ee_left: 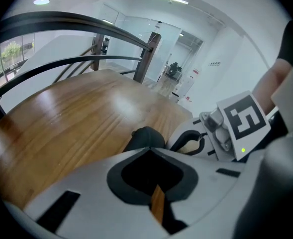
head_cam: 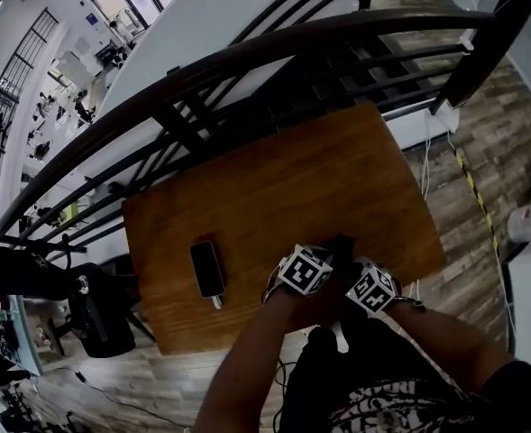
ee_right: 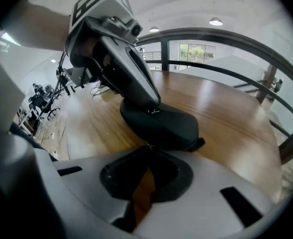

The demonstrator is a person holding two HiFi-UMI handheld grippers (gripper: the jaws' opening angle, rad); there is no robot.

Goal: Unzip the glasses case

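The black glasses case (ee_right: 161, 126) lies on the wooden table (head_cam: 274, 179) near its front edge, mostly hidden under the two grippers in the head view (head_cam: 341, 244). My left gripper (ee_right: 152, 106) comes down from the upper left. Its jaws are shut and pinch the top of the case's left end, and in its own view the tips (ee_left: 148, 149) meet against the case (ee_left: 145, 136). My right gripper (ee_right: 147, 146) is shut at the case's near rim, with a small bright zipper pull at its tips. A short tab (ee_right: 201, 144) sticks out of the case's right end.
A dark phone (head_cam: 207, 269) lies on the table left of the grippers. A black railing (head_cam: 247, 70) runs behind the table's far edge. The table's front edge is close below the grippers, with wood floor beyond it. A person's forearms reach in from below.
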